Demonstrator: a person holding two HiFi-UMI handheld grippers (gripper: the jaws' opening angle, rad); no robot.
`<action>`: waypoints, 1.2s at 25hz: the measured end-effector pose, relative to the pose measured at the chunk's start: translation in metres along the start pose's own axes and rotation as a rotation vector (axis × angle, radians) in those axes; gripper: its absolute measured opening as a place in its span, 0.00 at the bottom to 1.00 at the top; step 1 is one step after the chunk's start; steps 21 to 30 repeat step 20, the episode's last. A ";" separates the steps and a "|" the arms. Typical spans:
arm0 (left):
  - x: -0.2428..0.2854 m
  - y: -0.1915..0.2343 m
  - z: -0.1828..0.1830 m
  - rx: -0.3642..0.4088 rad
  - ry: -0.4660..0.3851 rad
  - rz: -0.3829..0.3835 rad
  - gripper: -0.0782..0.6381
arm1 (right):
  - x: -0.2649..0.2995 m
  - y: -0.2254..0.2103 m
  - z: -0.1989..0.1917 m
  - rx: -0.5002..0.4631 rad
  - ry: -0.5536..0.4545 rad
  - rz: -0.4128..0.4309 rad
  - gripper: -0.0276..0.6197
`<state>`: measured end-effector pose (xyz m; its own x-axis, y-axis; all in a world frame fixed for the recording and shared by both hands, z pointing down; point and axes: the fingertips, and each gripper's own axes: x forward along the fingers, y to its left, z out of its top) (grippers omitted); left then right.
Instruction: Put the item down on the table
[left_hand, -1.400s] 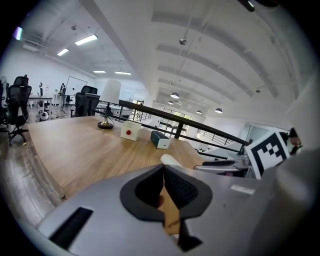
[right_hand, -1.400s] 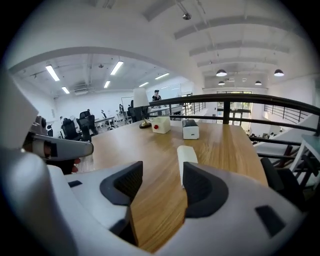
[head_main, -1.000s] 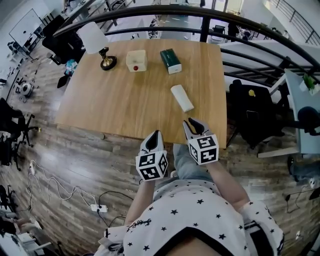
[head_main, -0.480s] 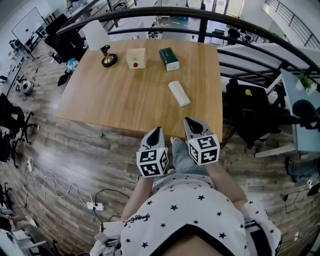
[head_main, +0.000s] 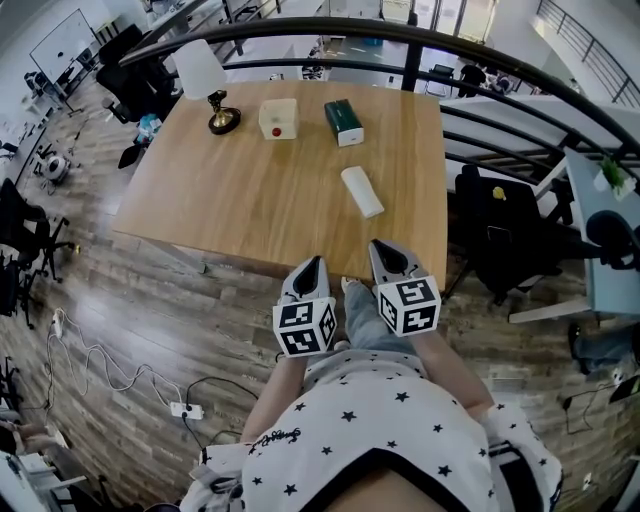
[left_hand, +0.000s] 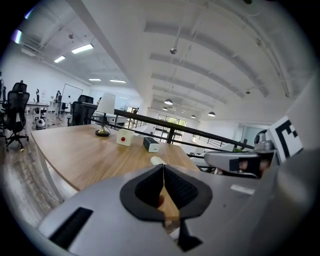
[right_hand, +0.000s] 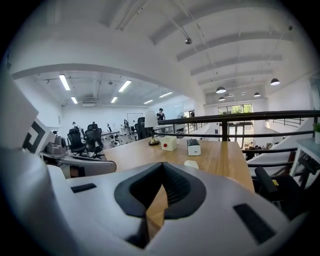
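right gripper (head_main: 385, 244) jaws just closed, left gripper (head_main: 313, 262) closed too; four objects (head_main: 362, 191) on table (head_main: 240, 200).

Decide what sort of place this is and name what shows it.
Probably an open-plan office: black office chairs stand at the left, a whiteboard stands beyond them, and a black railing runs behind the wooden table.

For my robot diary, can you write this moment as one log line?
left tongs: shut, empty | right tongs: shut, empty | white item: lying on table, apart from both tongs
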<state>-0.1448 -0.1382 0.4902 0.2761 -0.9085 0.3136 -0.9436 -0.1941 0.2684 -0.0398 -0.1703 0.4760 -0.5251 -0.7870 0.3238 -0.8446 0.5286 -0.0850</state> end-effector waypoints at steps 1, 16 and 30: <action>0.000 0.000 0.000 0.001 -0.001 0.001 0.13 | 0.001 0.000 0.001 -0.001 -0.002 0.003 0.03; 0.001 0.010 0.000 -0.007 0.002 0.030 0.13 | 0.009 -0.002 0.007 0.034 -0.013 0.022 0.03; 0.007 0.013 -0.002 -0.005 0.006 0.031 0.13 | 0.014 -0.004 0.008 0.034 -0.019 0.022 0.03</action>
